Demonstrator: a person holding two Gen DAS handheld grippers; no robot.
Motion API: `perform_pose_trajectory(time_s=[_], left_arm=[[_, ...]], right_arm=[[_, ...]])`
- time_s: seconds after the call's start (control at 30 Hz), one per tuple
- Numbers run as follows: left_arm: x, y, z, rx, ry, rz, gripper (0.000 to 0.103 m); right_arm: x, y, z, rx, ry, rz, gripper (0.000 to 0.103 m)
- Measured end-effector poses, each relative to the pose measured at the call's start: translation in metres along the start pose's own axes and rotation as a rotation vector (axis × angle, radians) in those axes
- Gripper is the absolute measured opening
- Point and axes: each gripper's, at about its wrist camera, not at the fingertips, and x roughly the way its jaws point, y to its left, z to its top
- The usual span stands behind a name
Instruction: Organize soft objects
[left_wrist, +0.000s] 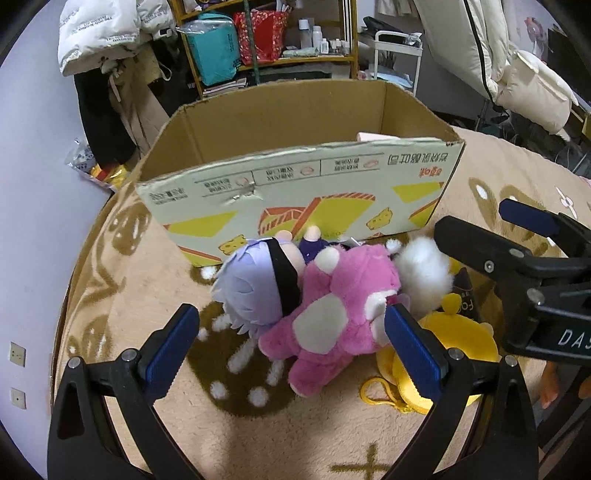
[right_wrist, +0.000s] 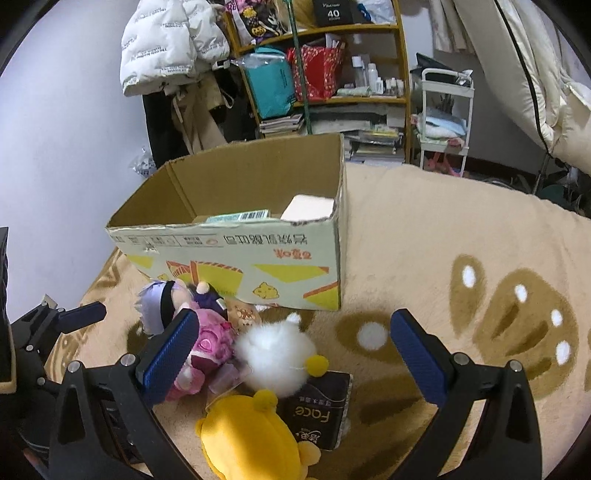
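Currently, the cardboard box (left_wrist: 295, 192) is seen open-topped straight ahead of both grippers, beyond the toy pile, with some flat packs already inside. The blanket (right_wrist: 443, 240) is spread under everything. The pink plush (left_wrist: 332, 317) lies between and just past the left gripper (left_wrist: 291, 350) fingers, touching the lavender-haired doll (left_wrist: 247, 291) to its left. The white fluffy toy (right_wrist: 275, 356) sits ahead of the right gripper (right_wrist: 295, 358), toward its left finger, with the yellow plush (right_wrist: 251, 439) nearer and the black tissue pack (right_wrist: 317, 410) beside it. Both grippers are spread wide, nothing held. Step judged: pre-grasp. Next move: left gripper advanced and closed on the pink plush, then lifted over the box wall.
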Motion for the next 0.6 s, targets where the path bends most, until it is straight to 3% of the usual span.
perform_pose_trajectory(time_s=[0.6], left_arm=[[0.028,0.014,0.007,-0.111,0.063,-0.098,0.100]], right_arm=[[0.032,-0.006,-0.005,0.039,0.083,0.021,0.103]])
